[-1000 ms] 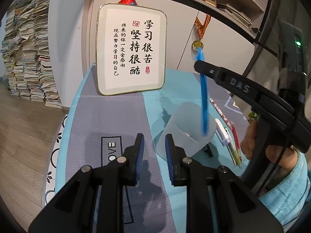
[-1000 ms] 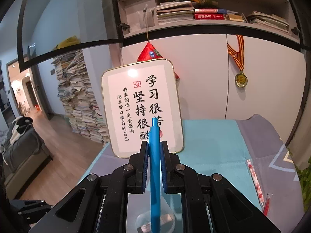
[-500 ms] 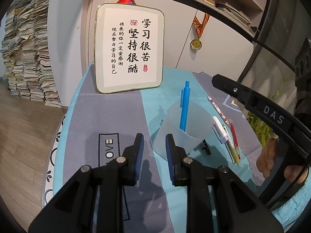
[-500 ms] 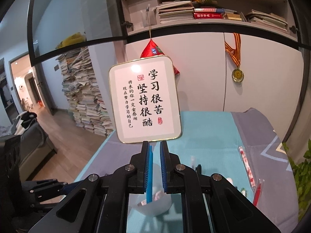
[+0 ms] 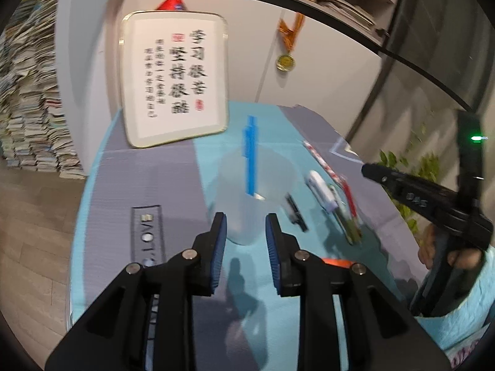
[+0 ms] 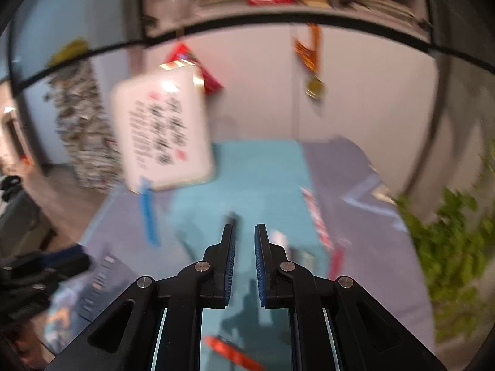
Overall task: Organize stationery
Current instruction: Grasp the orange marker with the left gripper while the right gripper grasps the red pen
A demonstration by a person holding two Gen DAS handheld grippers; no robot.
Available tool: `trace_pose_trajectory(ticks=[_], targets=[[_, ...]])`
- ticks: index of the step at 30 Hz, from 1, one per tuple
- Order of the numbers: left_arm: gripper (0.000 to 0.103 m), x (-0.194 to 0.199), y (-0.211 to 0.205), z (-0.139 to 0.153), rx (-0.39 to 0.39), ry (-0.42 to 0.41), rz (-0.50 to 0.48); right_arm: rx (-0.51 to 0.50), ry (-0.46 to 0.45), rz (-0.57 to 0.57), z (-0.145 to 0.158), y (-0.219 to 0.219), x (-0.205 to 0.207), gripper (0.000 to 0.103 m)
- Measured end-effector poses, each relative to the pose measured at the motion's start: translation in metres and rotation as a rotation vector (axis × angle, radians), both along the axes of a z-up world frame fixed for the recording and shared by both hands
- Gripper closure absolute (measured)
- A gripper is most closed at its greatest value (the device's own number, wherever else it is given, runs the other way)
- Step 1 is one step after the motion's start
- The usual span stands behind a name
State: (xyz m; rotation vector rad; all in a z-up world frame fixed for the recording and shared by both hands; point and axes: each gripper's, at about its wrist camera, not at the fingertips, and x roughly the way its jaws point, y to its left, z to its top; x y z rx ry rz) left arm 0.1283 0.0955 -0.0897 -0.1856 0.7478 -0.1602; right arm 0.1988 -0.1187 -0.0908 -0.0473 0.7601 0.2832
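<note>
blue pen (image 5: 250, 157) stands in frosted cup (image 5: 247, 198) — right gripper (image 6: 245, 232) empty.

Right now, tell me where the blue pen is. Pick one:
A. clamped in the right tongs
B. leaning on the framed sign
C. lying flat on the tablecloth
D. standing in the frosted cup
D: the blue pen stands upright inside the frosted cup, while the right tongs have nothing between them.
</note>
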Motion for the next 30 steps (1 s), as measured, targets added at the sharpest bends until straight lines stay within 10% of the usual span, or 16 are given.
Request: trace_pose_trajectory(ticks=[14, 19, 30], targets=[[0.064, 0.004, -0.094, -0.037, 0.037, 0.174, -0.183, 0.033, 0.251, -0.156, -0.063, -0.079, 0.014, 0.089], [0.064, 0.013, -0.112, -0.048, 0.013, 0.256, -0.140, 0.088, 0.226, -0.171, -0.061, -0.086, 0.033, 0.055], [0.065, 0.051, -0.130, -0.066, -0.031, 0.417, 0.016, 0.037, 0.273, -0.209, -0.080, -0.074, 0.082, 0.055]])
